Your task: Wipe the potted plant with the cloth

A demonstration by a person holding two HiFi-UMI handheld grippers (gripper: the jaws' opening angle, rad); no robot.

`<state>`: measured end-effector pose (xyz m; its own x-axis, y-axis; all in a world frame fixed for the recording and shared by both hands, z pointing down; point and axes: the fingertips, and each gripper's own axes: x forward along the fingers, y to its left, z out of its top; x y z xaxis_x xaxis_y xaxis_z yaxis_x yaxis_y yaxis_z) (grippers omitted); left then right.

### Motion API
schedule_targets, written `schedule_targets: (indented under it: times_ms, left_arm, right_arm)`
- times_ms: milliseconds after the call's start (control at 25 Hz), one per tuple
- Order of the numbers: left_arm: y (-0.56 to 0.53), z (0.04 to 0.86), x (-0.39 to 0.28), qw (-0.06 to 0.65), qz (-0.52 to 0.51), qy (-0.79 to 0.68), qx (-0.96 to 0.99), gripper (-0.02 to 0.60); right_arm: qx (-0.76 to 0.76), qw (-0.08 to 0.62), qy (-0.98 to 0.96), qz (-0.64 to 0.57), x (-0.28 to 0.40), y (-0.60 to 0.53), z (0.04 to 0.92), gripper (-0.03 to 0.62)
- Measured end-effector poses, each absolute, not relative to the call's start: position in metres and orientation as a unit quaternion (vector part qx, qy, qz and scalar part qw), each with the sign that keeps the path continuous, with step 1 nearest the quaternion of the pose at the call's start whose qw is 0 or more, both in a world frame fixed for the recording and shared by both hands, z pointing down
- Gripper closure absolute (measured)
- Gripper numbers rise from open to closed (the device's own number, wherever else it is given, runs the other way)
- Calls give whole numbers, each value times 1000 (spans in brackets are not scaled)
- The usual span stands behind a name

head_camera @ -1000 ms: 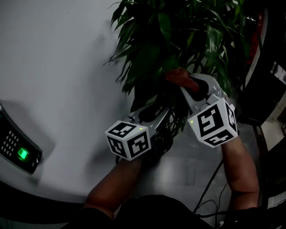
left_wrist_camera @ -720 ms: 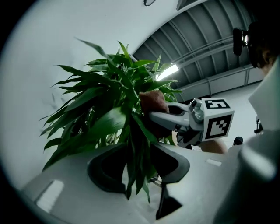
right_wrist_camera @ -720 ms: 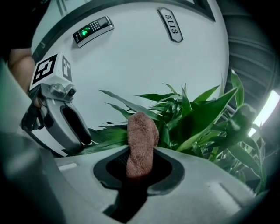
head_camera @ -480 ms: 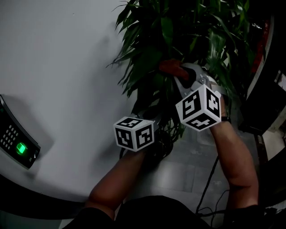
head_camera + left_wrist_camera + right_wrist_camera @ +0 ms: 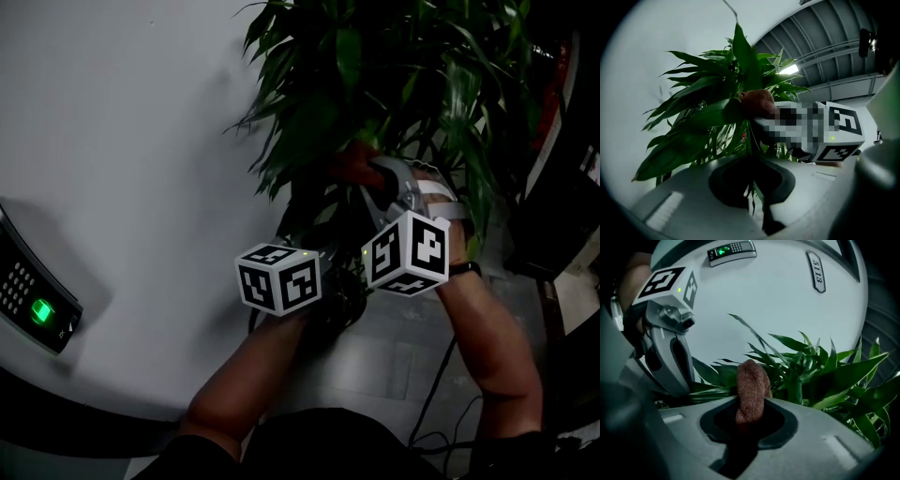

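The potted plant [image 5: 375,84] fills the top of the head view with long green leaves. My left gripper [image 5: 323,246] reaches into its lower foliage. In the left gripper view that gripper [image 5: 752,161] is shut, with a thin leaf [image 5: 751,140] pinched between the jaws. My right gripper [image 5: 367,173] is higher and to the right, shut on a reddish-brown cloth [image 5: 354,161]. In the right gripper view the cloth [image 5: 751,390] stands up out of the closed jaws [image 5: 747,411], right against the leaves. The cloth [image 5: 757,102] also shows in the left gripper view, touching a broad leaf. The pot is hidden.
A white wall [image 5: 141,141] runs behind and to the left of the plant. It carries a keypad with a green light [image 5: 37,314]. A black cable [image 5: 441,384] lies on the grey floor below the right arm. Dark equipment [image 5: 562,187] stands at the right edge.
The left gripper's jaws, spread apart a second ago, have closed in the foliage. The right gripper with the cloth has rolled and shifted left and slightly down, closer to the left gripper.
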<state>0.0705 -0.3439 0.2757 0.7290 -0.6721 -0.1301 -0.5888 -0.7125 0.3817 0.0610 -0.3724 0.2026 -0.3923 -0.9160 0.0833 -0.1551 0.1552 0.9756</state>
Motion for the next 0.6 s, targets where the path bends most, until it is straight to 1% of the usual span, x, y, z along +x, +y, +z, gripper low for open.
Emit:
schedule_targets:
  times_ms: [200,600]
  left_arm:
    - [-346,278,71,124,-103,-368,916,563]
    - [-348,278,71,111,-91,-373,916,563]
  right_arm:
    - [386,383,-683,-487,62,-364,225,522]
    - [342,413,-712,-454,62,-348,255,522]
